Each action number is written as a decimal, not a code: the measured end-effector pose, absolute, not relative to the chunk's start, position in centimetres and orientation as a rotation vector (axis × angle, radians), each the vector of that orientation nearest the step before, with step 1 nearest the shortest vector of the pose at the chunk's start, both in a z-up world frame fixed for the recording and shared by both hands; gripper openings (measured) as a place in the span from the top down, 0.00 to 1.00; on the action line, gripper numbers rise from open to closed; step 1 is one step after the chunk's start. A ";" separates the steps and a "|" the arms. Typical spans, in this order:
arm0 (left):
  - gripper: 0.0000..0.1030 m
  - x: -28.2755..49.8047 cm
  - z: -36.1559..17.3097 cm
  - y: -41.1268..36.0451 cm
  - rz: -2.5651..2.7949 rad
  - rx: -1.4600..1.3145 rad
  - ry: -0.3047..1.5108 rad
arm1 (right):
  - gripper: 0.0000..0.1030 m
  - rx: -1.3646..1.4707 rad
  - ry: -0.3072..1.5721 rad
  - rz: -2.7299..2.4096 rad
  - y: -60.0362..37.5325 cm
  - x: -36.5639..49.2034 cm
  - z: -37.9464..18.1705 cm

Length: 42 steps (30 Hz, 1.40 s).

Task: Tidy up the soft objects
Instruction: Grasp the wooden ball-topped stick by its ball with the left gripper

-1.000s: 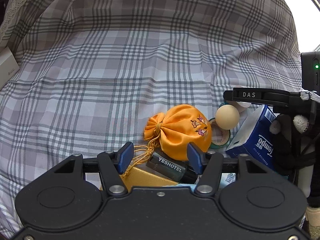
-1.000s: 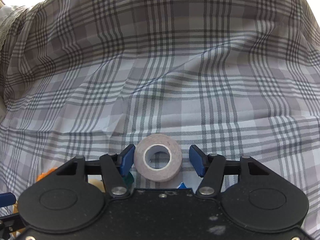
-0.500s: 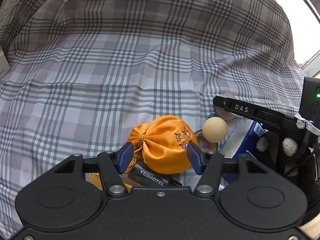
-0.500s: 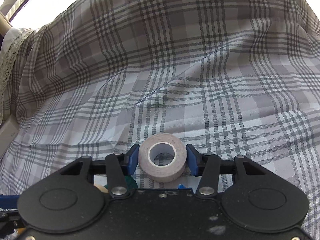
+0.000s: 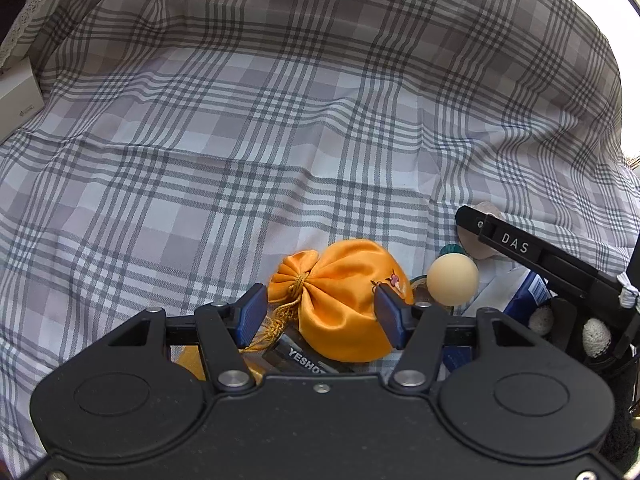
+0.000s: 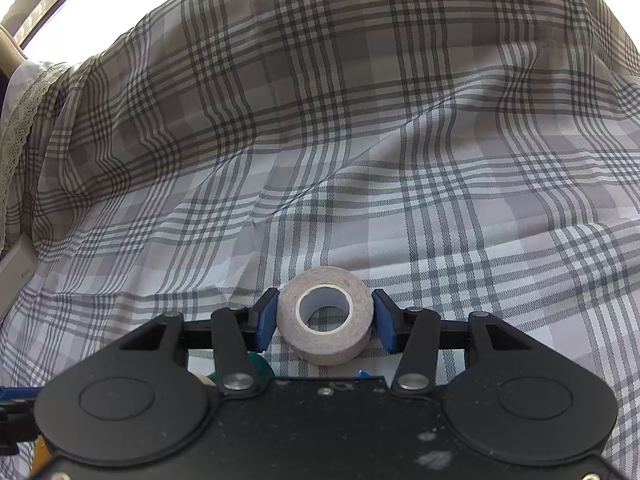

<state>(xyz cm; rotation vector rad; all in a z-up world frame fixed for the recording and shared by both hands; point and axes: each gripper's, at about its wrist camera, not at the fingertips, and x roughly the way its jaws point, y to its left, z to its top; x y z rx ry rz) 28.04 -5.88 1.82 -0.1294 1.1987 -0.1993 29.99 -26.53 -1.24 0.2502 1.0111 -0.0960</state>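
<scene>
Angled steeply down over plaid bedding (image 6: 400, 160), the right gripper (image 6: 325, 322) has just closed its jaws on one tape roll (image 6: 325, 320); the left gripper (image 5: 320, 314) straddles one orange pouch (image 5: 340, 300), jaws released.

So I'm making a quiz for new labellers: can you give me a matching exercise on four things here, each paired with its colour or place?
Things:
1. drawstring pouch
2. tape roll
3. ball
4. tube marked YESHOTEL

Descriptions:
A. cream, beside the pouch
B. dark, lying under the pouch
C. orange, between the left tool's pads
D. pale pinkish, between the right tool's pads

Pairs: 1-C, 2-D, 3-A, 4-B
</scene>
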 end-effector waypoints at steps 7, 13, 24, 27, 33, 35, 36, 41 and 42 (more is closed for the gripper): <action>0.46 26.6 3.6 -6.9 -0.252 -0.061 1.153 | 0.53 0.257 1.012 -0.096 -26.7 30.0 -1.3; 0.46 26.3 3.4 -9.2 -0.283 -0.037 1.136 | 0.53 0.285 0.996 -0.109 -27.0 29.8 -1.2; 0.46 27.3 4.5 -14.8 -0.397 0.068 1.107 | 0.53 0.405 0.779 -0.269 -29.0 27.4 0.5; 0.46 28.0 4.0 -15.9 -0.403 0.065 1.131 | 0.53 0.422 0.773 -0.276 -29.3 27.3 0.5; 0.46 29.0 2.3 -17.0 -0.391 0.073 1.169 | 0.53 0.471 0.764 -0.291 -30.0 26.9 0.5; 0.46 29.3 1.7 -17.3 -0.399 0.070 1.191 | 0.53 0.486 0.768 -0.291 -30.2 27.0 0.4; 0.47 29.4 1.4 -17.4 -0.402 0.068 1.201 | 0.53 0.492 0.768 -0.292 -30.3 27.0 0.3; 0.53 29.6 0.4 -18.1 -0.417 0.081 1.222 | 0.53 0.487 0.767 -0.288 -30.2 27.1 0.4; 0.57 29.6 0.3 -18.2 -0.415 0.084 1.219 | 0.53 0.487 0.767 -0.287 -30.1 27.1 0.4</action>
